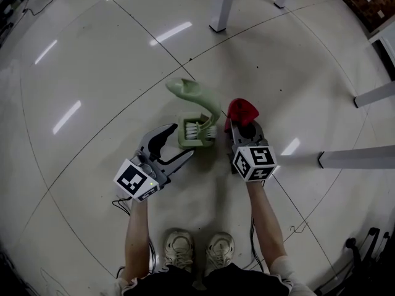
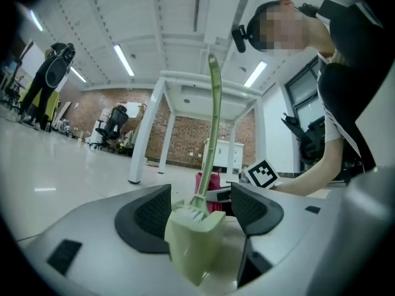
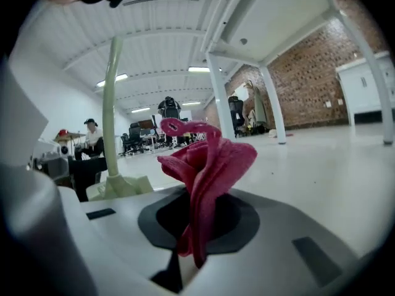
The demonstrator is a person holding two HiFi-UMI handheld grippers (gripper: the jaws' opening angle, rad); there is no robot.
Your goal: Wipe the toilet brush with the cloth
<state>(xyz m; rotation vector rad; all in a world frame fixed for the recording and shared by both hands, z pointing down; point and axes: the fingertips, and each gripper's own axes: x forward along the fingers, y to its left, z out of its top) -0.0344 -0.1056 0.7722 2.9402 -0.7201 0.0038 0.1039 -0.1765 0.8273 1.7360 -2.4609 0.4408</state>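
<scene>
Our left gripper (image 1: 181,142) gapes wide around the green holder (image 1: 196,138), where the toilet brush (image 1: 199,96) stands on the floor (image 1: 92,73). At its three o'clock, our right gripper (image 1: 245,130) clamps the red cloth (image 1: 242,110).

Floor (image 1: 92,73): pale glossy tile, thin dark seams, streaks of ceiling light reflected. At centre a green holder (image 1: 196,144) stands on it, with the toilet brush (image 1: 200,94) in it. White table leg (image 1: 223,5) at 12, second leg (image 1: 355,158) at 3. The person's shoes (image 1: 179,248) are planted at 6. Dark cables (image 1: 296,227) trail at 5.
</scene>
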